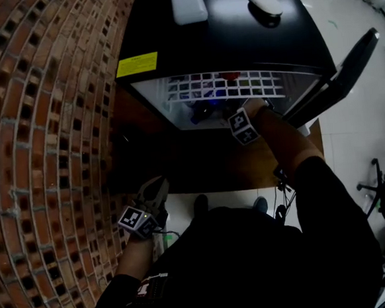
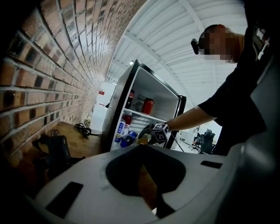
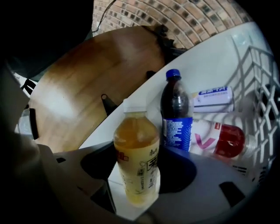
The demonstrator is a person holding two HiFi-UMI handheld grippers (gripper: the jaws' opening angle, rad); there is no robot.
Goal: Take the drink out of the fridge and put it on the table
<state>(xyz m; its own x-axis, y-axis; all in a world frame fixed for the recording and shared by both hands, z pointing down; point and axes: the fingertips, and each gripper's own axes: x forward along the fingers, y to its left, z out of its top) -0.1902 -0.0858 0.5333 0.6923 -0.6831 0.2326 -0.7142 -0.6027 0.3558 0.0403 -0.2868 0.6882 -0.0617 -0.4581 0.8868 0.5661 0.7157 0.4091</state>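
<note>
Right tongs: clamped low on the upright yellow-tea plastic bottle between them, probably for lifting it out.
Left tongs: together, empty, idle.

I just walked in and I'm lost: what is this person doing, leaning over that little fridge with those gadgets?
A person holds a grasping tool in each hand. The right tool is inside the open mini fridge and appears closed on a yellow drink bottle, which is not out of the fridge yet. Just behind it, a dark cola bottle stands and a red-labelled bottle lies on its side. The left tool hangs low beside the brick wall, taking no part.
</note>
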